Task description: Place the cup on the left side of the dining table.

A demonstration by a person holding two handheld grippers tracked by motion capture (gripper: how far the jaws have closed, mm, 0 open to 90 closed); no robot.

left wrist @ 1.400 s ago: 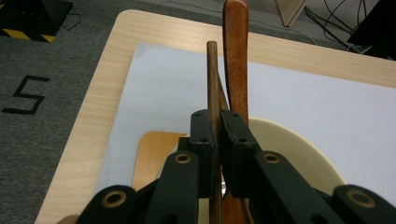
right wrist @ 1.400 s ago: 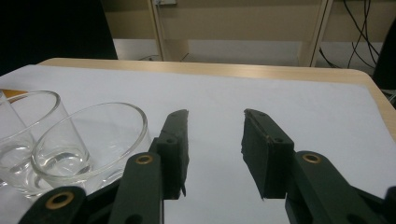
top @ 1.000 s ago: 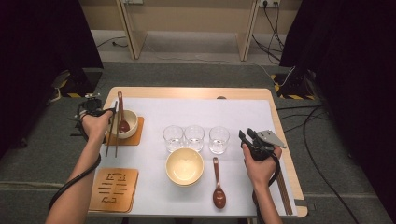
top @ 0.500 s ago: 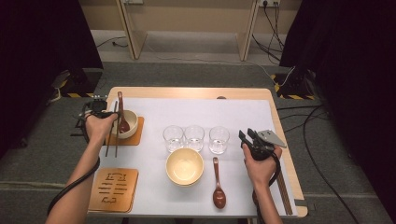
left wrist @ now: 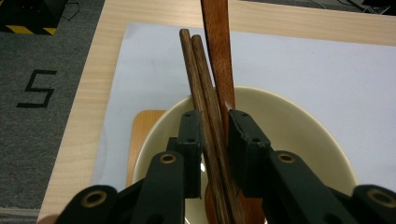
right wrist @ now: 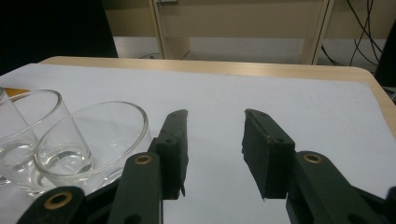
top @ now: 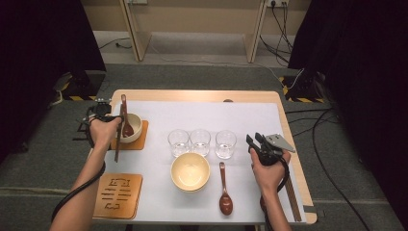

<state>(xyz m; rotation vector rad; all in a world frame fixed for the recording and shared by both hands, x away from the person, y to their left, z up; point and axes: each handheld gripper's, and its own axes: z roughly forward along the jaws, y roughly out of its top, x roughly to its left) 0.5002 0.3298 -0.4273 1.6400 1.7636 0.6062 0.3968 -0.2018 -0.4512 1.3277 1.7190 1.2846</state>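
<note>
1. Left gripper (left wrist: 209,140): its jaws have just been closing, and a pair of chopsticks (left wrist: 201,93) lies between them. The pads stand narrowly apart at either side of the sticks; whether they press yet cannot be told.
2. The chopsticks' long axis runs straight ahead along the jaws, away from the hand, over the small bowl (top: 134,126). In the high view they (top: 117,147) lie along the bowl's left side, running front to back on the table.
3. A wooden spoon (left wrist: 217,51) rests in the small bowl just right of the chopsticks, nearly parallel and close enough to be caught with them.
4. The small bowl stands on a coaster (top: 142,141) at the table's (top: 192,95) left rear. The left hand is by far the nearer.
5. Right gripper (right wrist: 215,135): jaws about half open, empty, hanging over the white mat (right wrist: 289,102) beside the glasses (right wrist: 88,140).
6. Writing: a "5" marked on the floor (left wrist: 37,88); cut-out characters on the near coaster (top: 118,195), not legible.
</note>
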